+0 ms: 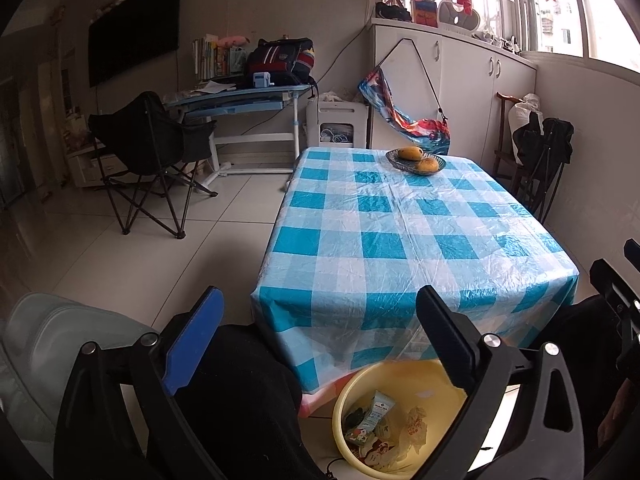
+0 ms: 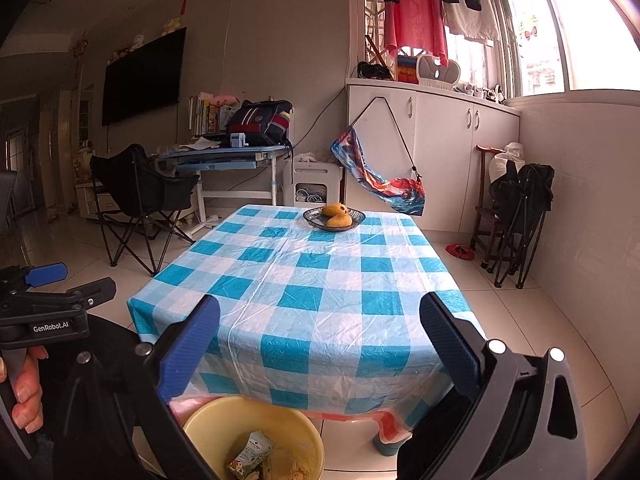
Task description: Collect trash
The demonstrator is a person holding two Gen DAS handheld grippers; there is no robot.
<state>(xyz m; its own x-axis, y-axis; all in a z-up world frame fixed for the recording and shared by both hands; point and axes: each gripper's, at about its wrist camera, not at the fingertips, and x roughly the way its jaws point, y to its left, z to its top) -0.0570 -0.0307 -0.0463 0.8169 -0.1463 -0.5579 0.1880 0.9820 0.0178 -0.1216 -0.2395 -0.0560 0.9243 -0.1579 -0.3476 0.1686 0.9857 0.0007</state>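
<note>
Now, in the left wrist view, the left gripper (image 1: 320, 320) is released: its two fingers stand wide apart and nothing is between them. Below them, on the floor at the near edge of the table (image 1: 400, 220), stands a yellow basin (image 1: 360, 392). The near hem of the checked blue and white tablecloth (image 1: 360, 280) hangs just above the basin's far rim. Inside the basin lies the trash (image 1: 380, 420): a small green and white carton and some crumpled wrappers. Toward the far edge of the table, a dark dish (image 1: 416, 162) holds two yellow fruits. At the right edge of this view a part of the other gripper shows.

In the right wrist view, the right gripper (image 2: 320, 328) is also released, its fingers wide apart and holding nothing. The same yellow basin (image 2: 208, 424) is low in the picture, under the near edge of the table (image 2: 320, 280), with the trash (image 2: 252, 456) inside it. The dish (image 2: 334, 218) with fruits stands near the far edge. At the left, a hand (image 2: 24, 392) holds the handle of the left gripper (image 2: 68, 280).
</note>
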